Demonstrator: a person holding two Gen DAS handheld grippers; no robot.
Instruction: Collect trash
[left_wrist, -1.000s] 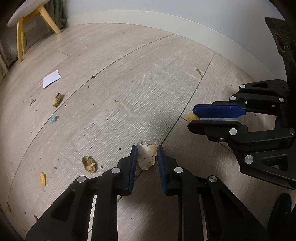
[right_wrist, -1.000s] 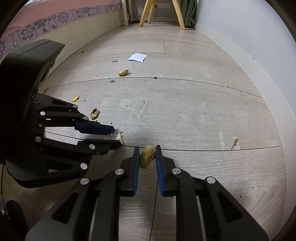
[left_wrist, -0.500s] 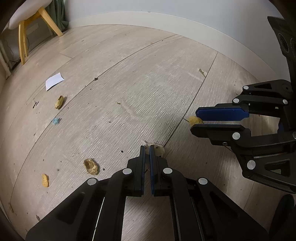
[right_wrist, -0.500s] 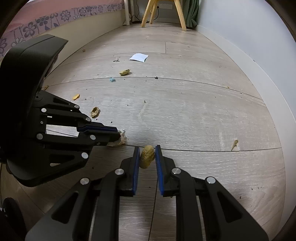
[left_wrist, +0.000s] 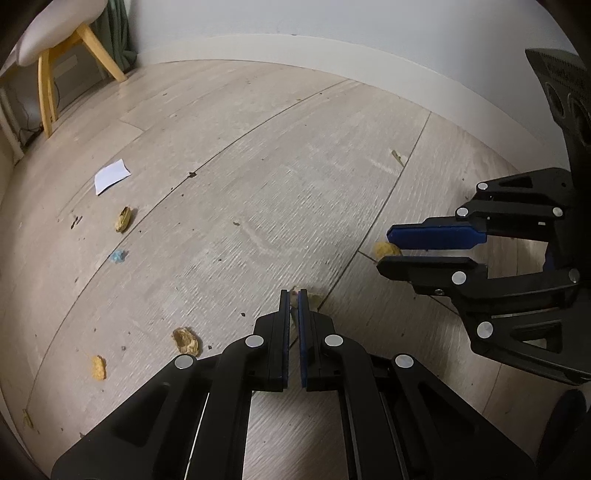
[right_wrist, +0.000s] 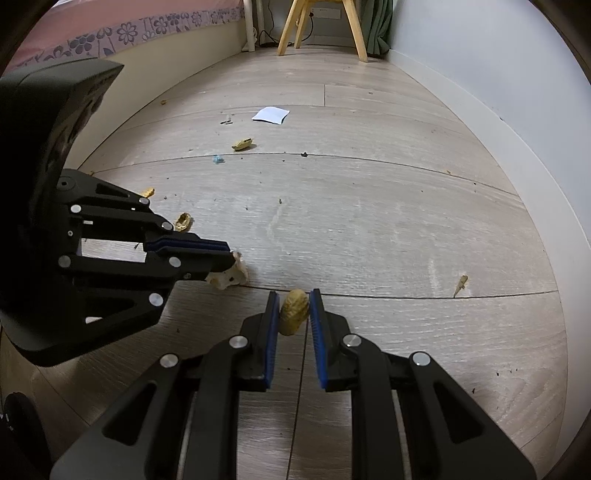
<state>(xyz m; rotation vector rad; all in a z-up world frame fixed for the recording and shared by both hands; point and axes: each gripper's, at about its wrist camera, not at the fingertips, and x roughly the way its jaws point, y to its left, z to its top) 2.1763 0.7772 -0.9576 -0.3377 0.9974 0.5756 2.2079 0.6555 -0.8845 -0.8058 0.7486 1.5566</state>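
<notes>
Two sets of tongs work a littered bedroom floor (right_wrist: 369, 229), both pointed steeply down, close together near the wall. The left tongs (left_wrist: 293, 295) were spread around a pale crumpled scrap (right_wrist: 231, 275) a sec ago; now they're clenched on it, blue pads nearly meeting, w/ the scrap bulging past the tips right at a plank seam. The right tongs (right_wrist: 293, 297) haven't budged: gripping a peanut shell (right_wrist: 293, 312) between the pads, same as before, tips just off the floor.

So both are loaded. That closing pinch looks like the last step of a double pick-up; next job, prob., is lifting both pieces clear and carrying them to a bin, tho no bin shows in either view. Risk: the crumpled scrap is held only by an edge and could slip out on the lift.

Plenty left to collect. To the left of the left tongs lie a broken shell (left_wrist: 186, 339) and an orange crumb (left_wrist: 98, 367); farther off, another shell (right_wrist: 242, 143), a blue fleck (right_wrist: 218, 159) and a white paper slip (right_wrist: 270, 114). A thin husk sliver (right_wrist: 460, 284) sits to the right, near the skirting. A wooden chair (right_wrist: 321, 26) stands at the far end, bed (right_wrist: 110, 33) along the left.
</notes>
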